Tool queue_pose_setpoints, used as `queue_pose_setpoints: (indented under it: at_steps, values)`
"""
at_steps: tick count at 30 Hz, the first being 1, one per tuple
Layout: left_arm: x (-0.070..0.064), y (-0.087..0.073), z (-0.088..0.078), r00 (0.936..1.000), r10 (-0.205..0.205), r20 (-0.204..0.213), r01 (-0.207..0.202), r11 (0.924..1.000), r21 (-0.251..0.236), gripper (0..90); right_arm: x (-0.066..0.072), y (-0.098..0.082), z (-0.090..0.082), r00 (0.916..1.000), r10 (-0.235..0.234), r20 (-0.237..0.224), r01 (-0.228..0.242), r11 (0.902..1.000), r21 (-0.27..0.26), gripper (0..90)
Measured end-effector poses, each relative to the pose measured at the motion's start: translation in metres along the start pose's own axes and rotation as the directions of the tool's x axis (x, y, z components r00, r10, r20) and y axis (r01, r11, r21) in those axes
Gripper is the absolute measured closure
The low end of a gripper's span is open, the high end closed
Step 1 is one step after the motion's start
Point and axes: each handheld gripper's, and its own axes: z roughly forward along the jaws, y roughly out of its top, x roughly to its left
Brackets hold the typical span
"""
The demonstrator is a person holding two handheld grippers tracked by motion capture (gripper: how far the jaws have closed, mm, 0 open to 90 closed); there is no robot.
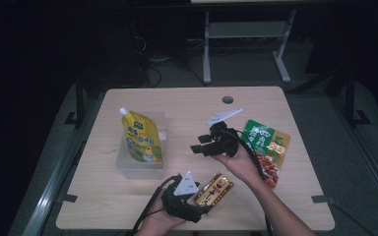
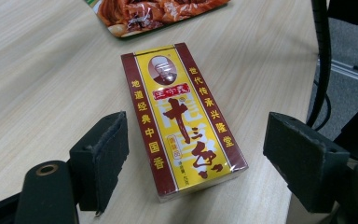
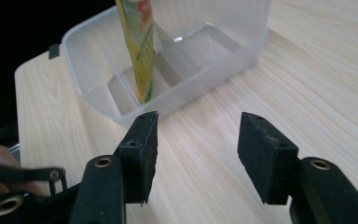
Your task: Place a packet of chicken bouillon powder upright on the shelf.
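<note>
The red-and-yellow spice box (image 2: 182, 122) lay flat on the table (image 2: 37, 70), between the spread jaws of the left gripper (image 2: 209, 161) without touching either pad. Its near end sat almost level with the pads; its far end pointed away from the gripper toward the green-and-orange sauce packet (image 2: 154, 14) just beyond. The long axis ran nearly along the gripper's own line of sight, canted a little to its left at the far end, printed face up.

The left gripper stood wide open with nothing gripped. The box sat nearer the left pad than the right, so a closing squeeze would probably meet one long side first and could swivel or push the box rather than pinch it squarely. The glossy wrap might also let it slip if the pads caught only the near corner.

Farther out, the right gripper (image 3: 196, 154) was open too and empty, aimed at the clear plastic bin (image 3: 98, 100) ahead of it, where the yellow spouted pouch (image 3: 140, 46) stood upright against a divider. In the high view the bin (image 1: 123, 164) lay ahead and left of the left gripper (image 1: 197, 196).
</note>
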Motion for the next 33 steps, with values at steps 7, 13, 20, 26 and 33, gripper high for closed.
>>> queue_pose_setpoints:
  at_steps: [7, 13, 20, 26, 33]
  values:
    - [-0.001, 0.000, 0.008, 0.9994, 0.013, -0.031, -0.012, 0.9992, 0.038, 20.4, -0.007, -0.018, -0.015, 0.9991, 0.028, 0.034, -0.027, 0.9996, -0.002, 43.2]
    - [-0.002, 0.001, 0.015, 0.9990, 0.015, -0.042, -0.012, 0.9977, 0.067, 19.3, -0.009, -0.032, -0.025, 0.9979, 0.034, 0.056, -0.034, 0.9994, -0.001, 41.4]
    - [-0.005, -0.001, 0.023, 0.9992, 0.019, -0.034, -0.016, 0.9947, 0.101, 16.8, -0.012, -0.050, -0.037, 0.9943, 0.067, 0.083, -0.066, 0.9976, -0.018, 38.8]
    - [-0.005, -0.002, 0.031, 0.9982, 0.040, -0.044, -0.033, 0.9892, 0.143, 17.7, -0.018, -0.071, -0.042, 0.9906, 0.099, 0.094, -0.098, 0.9951, -0.016, 37.1]
    - [-0.002, -0.002, 0.033, 0.9984, 0.040, -0.040, -0.034, 0.9863, 0.161, 21.9, -0.020, -0.084, -0.045, 0.9864, 0.125, 0.107, -0.124, 0.9921, -0.020, 36.1]
